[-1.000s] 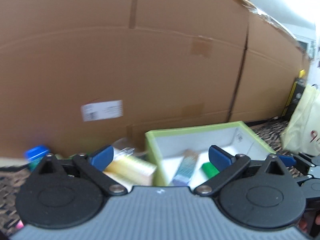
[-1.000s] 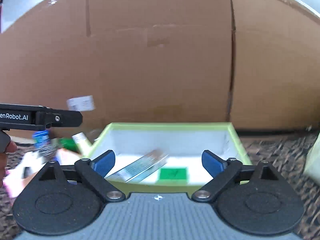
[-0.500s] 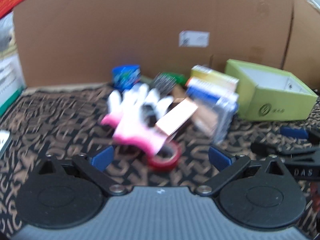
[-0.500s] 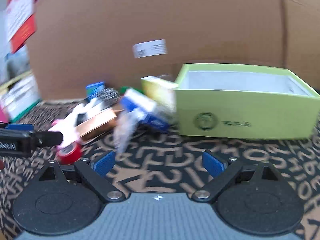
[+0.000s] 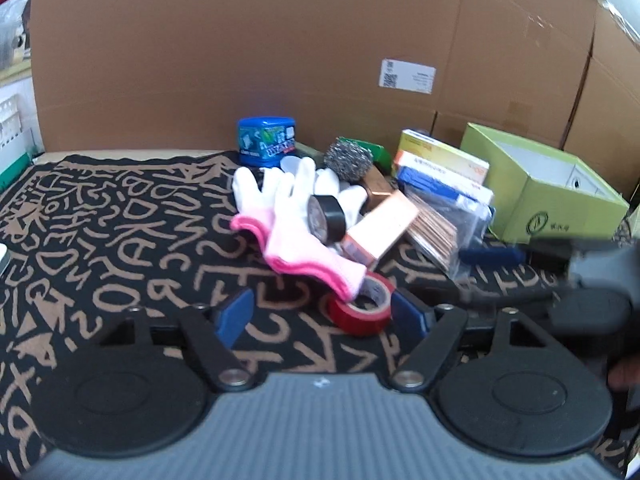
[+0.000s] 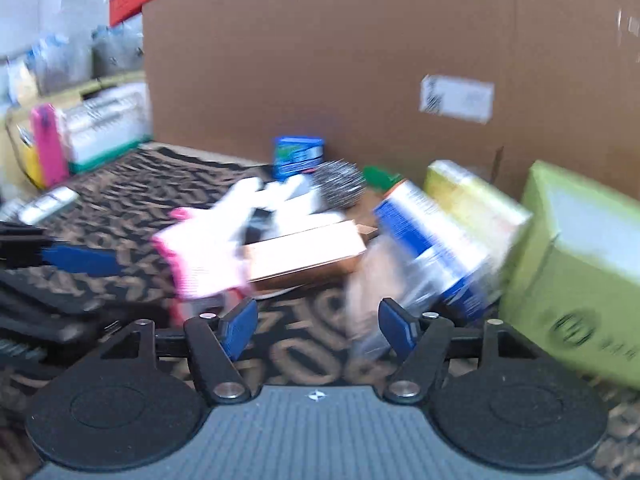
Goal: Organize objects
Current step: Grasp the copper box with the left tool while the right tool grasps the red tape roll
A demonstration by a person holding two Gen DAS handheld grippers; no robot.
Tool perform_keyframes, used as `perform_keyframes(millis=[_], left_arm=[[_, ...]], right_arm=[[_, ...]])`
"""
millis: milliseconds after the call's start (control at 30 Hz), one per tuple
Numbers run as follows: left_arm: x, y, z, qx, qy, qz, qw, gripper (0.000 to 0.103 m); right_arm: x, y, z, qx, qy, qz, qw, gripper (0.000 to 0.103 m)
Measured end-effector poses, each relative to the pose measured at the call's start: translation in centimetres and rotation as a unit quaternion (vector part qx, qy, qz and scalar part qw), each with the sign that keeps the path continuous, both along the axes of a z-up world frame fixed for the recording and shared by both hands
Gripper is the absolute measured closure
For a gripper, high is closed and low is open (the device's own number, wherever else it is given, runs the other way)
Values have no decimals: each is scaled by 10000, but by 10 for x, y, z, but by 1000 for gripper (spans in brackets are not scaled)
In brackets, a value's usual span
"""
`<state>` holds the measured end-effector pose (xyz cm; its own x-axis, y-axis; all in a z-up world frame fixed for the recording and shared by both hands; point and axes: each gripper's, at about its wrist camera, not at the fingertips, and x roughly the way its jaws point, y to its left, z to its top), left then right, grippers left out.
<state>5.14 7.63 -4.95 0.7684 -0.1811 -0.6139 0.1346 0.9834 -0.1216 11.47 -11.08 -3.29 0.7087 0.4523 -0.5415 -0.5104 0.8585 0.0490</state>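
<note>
A pile of objects lies on the patterned mat: a pink-and-white glove (image 5: 296, 216), a black tape roll (image 5: 326, 216), a red tape roll (image 5: 360, 308), a copper box (image 5: 380, 228), a steel scourer (image 5: 348, 158), a blue tub (image 5: 266, 140), flat blue and yellow boxes (image 5: 440, 172) and a bag of copper sticks (image 5: 436, 228). A green open box (image 5: 552, 196) stands at the right. My left gripper (image 5: 322, 314) is open and empty, low, just before the red tape. My right gripper (image 6: 318, 324) is open and empty, near the copper box (image 6: 304, 254) and the bag (image 6: 384, 280); its view is blurred.
A tall cardboard wall (image 5: 280, 60) closes the back of the mat. The right gripper's arm (image 5: 560, 280) shows at the right of the left wrist view. Shelves with packages (image 6: 80, 128) stand at the far left. The mat's left half (image 5: 100, 220) holds only its pattern.
Both grippers have pulled back from over the green box and swung left and down toward the pile. Both stay open and empty.
</note>
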Motion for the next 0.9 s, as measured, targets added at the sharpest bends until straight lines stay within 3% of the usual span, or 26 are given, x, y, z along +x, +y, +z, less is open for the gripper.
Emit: perform_keyframes(millis=[33, 233, 267, 333, 500, 600, 667, 733, 900], left_arm=[[4, 4, 2, -71, 13, 46, 10000, 32], [19, 7, 21, -186, -233, -111, 9995, 33], [24, 3, 23, -164, -238, -201, 9994, 33], [34, -9, 25, -11, -246, -427, 9988, 33], [67, -55, 15, 462, -148, -985, 9940, 33], [90, -79, 0, 807, 29, -1047, 9912, 33], [98, -88, -10, 939, 88, -1059, 9899, 41], [101, -93, -15, 1064, 185, -1077, 9883, 59], [79, -84, -20, 884, 508, -1138, 9883, 71]], right_arm=[[-2, 3, -1, 73, 109, 163, 9998, 35], [-4, 41, -15, -29, 259, 653, 9975, 35], [-3, 48, -17, -64, 221, 673, 9975, 40], [-1, 53, -20, -106, 248, 710, 9971, 53], [-18, 24, -16, -38, 325, 546, 9980, 53], [-33, -2, -18, -18, 361, 284, 9989, 53], [-42, -20, -17, 3, 395, 98, 9992, 52], [-52, -35, -17, -17, 437, -79, 9990, 52], [-70, -64, -17, 99, 589, -443, 9972, 52]])
